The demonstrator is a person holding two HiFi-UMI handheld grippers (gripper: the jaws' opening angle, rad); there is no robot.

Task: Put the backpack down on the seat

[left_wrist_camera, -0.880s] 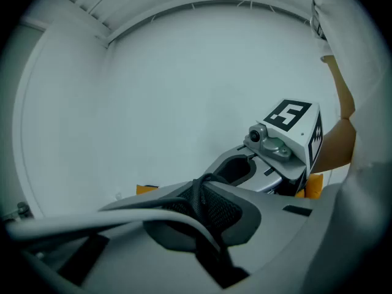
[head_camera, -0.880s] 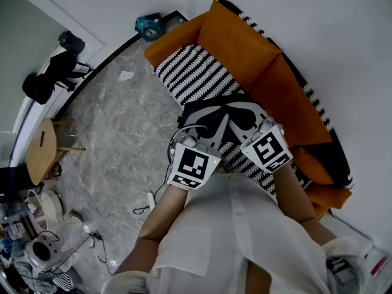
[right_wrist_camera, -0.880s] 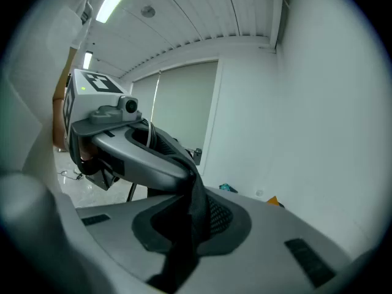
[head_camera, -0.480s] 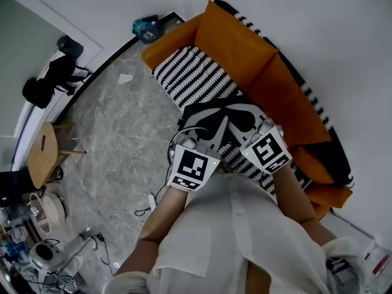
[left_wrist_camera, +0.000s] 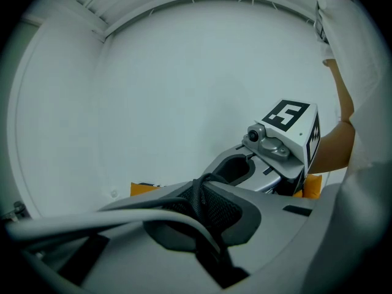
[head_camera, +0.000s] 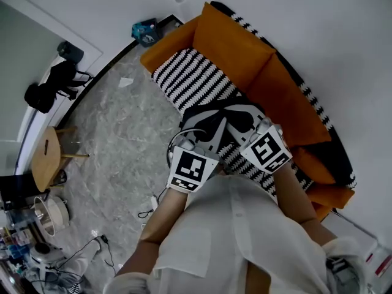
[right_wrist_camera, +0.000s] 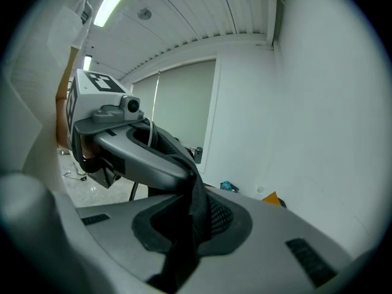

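Backpack [head_camera: 222,119] over sofa seat [head_camera: 188,77]; stool [head_camera: 45,158] on floor [head_camera: 125,136], far left

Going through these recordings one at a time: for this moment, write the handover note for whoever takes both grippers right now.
Left gripper: shut on the black strap of the backpack.
Right gripper: shut on what looks like the same strap, close beside the left one.
The backpack is over the striped seat of the orange sofa; I cannot tell whether it touches yet.
Done: backpack positioned above the seat.
Left: lower it until it rests, then open both grippers.
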